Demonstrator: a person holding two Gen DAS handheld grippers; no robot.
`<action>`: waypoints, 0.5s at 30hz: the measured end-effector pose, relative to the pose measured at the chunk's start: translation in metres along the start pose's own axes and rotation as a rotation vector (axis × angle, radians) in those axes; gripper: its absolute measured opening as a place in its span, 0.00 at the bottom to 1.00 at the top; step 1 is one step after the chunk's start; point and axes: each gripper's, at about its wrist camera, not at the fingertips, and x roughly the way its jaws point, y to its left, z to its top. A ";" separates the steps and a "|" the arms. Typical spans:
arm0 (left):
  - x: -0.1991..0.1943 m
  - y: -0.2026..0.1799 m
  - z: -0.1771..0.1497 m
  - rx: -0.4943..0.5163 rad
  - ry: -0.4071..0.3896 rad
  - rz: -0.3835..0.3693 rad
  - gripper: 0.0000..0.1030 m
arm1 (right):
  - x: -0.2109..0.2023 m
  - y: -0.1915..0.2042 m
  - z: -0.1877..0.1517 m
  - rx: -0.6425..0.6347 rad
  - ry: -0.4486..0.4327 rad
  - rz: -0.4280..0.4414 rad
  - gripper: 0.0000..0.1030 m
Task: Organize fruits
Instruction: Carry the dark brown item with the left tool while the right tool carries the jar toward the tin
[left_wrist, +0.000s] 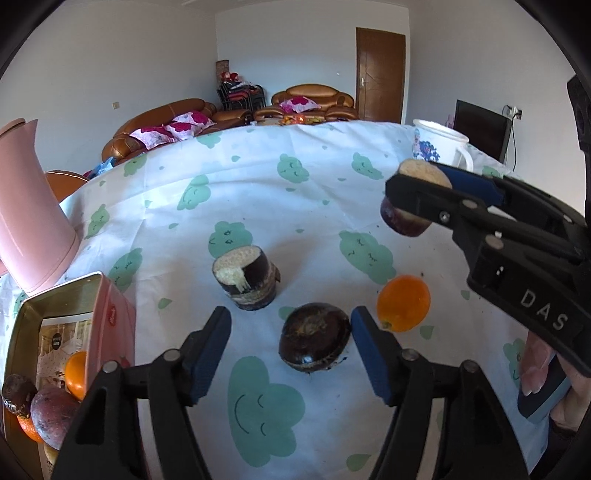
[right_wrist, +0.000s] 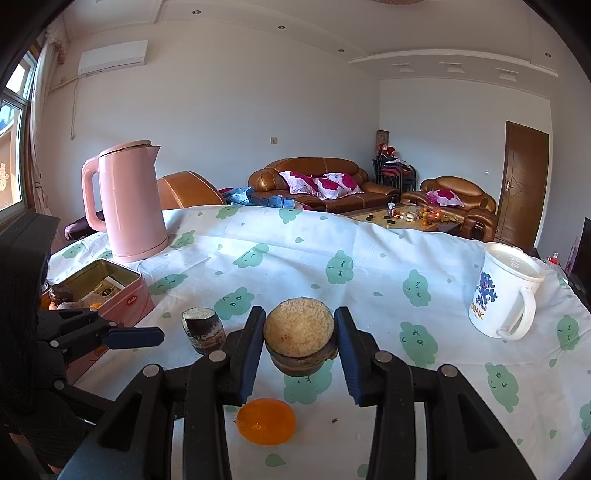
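My left gripper (left_wrist: 291, 332) stands open over the cloud-print tablecloth (left_wrist: 266, 192). A dark round cane piece (left_wrist: 314, 338) lies on the cloth between its fingers, close to the right pad and well apart from the left one. My right gripper (right_wrist: 299, 332) is shut on another dark-skinned cane piece (right_wrist: 299, 339) with a pale cut top, held above the cloth; the left wrist view shows that piece (left_wrist: 413, 199) at the upper right. A third cane piece (left_wrist: 245, 282) stands upright ahead of the left gripper. An orange (left_wrist: 403, 302) lies on the cloth below the right gripper.
A pink tin box (left_wrist: 55, 306) at the left holds an orange (left_wrist: 75, 373) and dark fruits (left_wrist: 51, 417). Behind it stands a pink kettle (right_wrist: 129, 206). A white mug (right_wrist: 506, 291) stands at the far right. A hand (left_wrist: 535, 369) grips the right gripper's handle.
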 end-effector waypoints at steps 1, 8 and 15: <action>0.004 0.000 0.000 -0.002 0.022 -0.007 0.68 | 0.000 0.000 0.000 0.000 0.000 0.000 0.39; 0.013 0.001 -0.002 -0.014 0.074 -0.040 0.44 | -0.001 0.000 0.000 0.001 -0.002 0.000 0.39; 0.001 0.001 -0.003 -0.014 0.024 -0.045 0.44 | -0.002 0.001 0.000 0.002 -0.010 -0.001 0.39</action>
